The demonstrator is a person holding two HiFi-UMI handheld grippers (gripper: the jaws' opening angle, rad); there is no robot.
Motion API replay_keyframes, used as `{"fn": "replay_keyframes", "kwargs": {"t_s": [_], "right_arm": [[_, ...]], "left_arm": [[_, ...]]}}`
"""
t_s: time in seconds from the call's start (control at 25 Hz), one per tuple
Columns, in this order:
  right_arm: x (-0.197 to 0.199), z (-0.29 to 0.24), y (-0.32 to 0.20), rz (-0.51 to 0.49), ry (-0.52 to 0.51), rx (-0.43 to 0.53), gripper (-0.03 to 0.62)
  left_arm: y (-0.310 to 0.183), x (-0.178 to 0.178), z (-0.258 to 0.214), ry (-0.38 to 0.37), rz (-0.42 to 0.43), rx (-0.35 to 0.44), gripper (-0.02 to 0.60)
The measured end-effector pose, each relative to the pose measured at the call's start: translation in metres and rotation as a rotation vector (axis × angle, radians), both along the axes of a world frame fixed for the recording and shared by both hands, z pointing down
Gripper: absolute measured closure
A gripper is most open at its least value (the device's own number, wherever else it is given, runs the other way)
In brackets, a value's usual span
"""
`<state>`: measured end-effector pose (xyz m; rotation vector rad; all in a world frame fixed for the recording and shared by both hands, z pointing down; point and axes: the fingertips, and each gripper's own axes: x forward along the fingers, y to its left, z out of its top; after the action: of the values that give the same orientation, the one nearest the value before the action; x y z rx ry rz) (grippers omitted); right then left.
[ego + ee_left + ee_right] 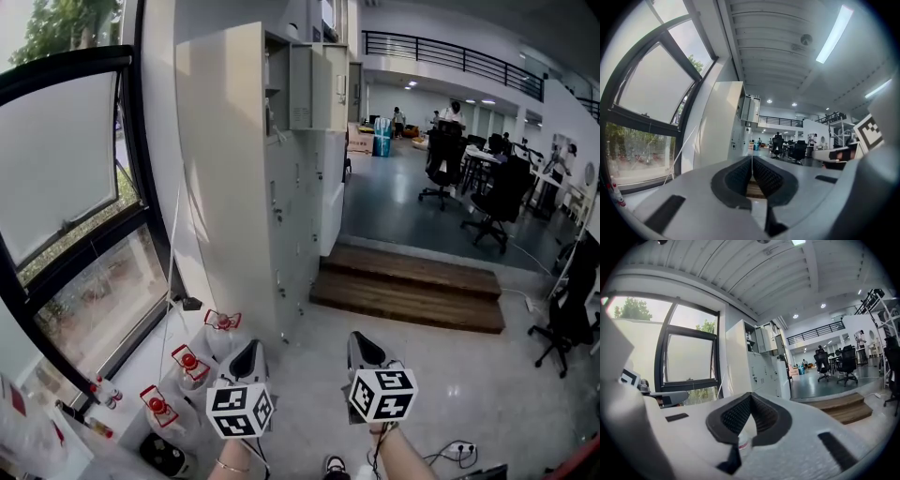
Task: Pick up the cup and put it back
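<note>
A pale speckled floor (469,384) runs from a tall window (75,178) past a white locker cabinet (239,159) up two wooden steps (412,286) into an open office with black chairs (502,197). Three clear jugs with red caps (189,362) stand beside the window. There are two tools, both held level. The left tool (248,352) and the right tool (366,343) each have jaws pressed together on nothing. I cannot tell where the cup is.
</note>
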<state>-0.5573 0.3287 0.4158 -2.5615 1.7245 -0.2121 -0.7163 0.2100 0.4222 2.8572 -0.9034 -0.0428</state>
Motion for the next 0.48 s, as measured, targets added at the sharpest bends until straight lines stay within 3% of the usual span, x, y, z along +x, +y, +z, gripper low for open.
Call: {"fn": "replay_keyframes", "kwargs": {"t_s": [0.24,0.48], "right_arm": [[0.043,-0.002,-0.029,-0.005,0.009,0.001,0.603],[0.108,-0.013,-0.076,-0.037,0.016,0.015,0.603]], "left_arm": [[-0.033,0.035,0.001,0.001,-0.017,-0.004,0.568],[-0.075,0.098,-0.010,0.009,-0.039,0.009,0.568]]}}
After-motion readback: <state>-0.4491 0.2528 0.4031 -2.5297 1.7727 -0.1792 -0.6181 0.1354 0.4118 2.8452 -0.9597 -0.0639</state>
